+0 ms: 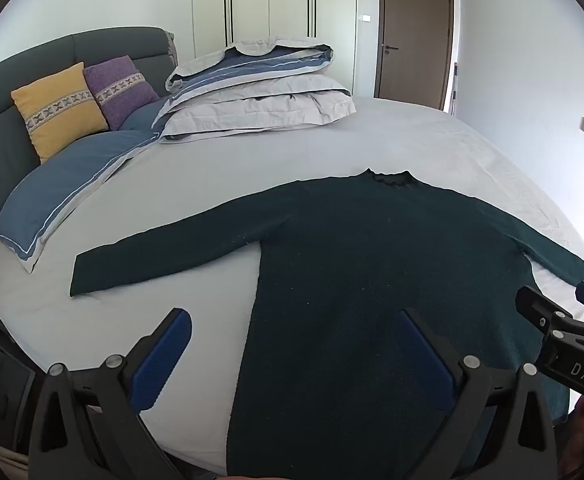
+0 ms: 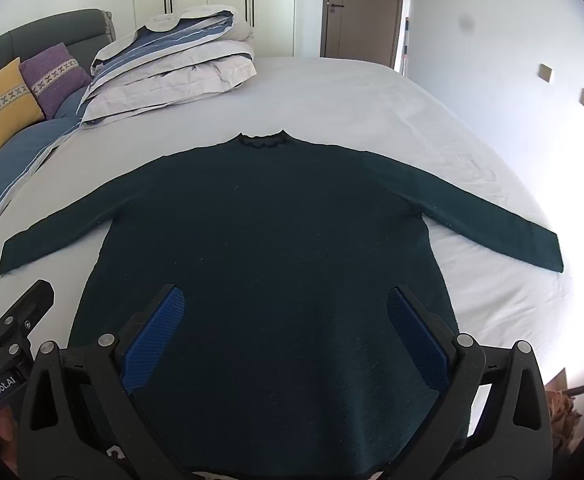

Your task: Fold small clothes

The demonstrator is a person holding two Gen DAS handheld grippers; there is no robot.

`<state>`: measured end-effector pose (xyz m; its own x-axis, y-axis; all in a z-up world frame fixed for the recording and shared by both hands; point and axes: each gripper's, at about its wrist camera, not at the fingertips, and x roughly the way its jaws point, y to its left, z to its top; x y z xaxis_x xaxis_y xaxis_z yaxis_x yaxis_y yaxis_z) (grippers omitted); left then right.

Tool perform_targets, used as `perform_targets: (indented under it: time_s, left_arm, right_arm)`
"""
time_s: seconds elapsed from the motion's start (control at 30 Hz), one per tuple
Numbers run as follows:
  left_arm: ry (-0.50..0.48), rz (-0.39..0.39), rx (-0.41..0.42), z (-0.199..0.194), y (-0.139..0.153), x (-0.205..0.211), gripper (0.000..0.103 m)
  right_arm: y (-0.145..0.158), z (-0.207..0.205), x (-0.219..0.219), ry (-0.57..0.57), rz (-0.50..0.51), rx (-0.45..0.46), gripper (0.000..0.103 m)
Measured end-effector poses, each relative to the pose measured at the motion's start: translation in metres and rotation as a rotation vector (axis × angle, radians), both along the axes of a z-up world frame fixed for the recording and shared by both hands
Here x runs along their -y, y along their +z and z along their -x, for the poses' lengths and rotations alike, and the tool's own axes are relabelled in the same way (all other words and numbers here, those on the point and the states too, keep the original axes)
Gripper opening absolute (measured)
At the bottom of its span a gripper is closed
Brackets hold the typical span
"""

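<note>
A dark green sweater lies flat, centre frame, on the bed; left gripper and right gripper, both wide and empty, should probably each pinch a sleeve cuff.

The sweater looks like matt, fuzzy knit, perhaps wool, on a smooth, lightly creased cloth bedsheet.

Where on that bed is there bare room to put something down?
Bare sheet lies beyond the sweater's collar, up to the folded duvet. More lies under each outstretched sleeve, beside the body. The headboard side is crowded: duvet, blue pillow, yellow cushion, purple cushion.
</note>
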<state>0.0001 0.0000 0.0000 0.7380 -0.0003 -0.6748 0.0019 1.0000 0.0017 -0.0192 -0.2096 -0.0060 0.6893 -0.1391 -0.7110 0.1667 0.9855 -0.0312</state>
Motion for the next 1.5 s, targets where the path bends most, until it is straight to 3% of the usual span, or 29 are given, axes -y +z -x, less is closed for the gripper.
perform_targets:
  time_s: [1.5]
  left_arm:
    - [0.009,0.004,0.000,0.000,0.000,-0.008,0.103]
  right_arm:
    - [-0.010,0.002,-0.007,0.008,-0.006,-0.002,0.103]
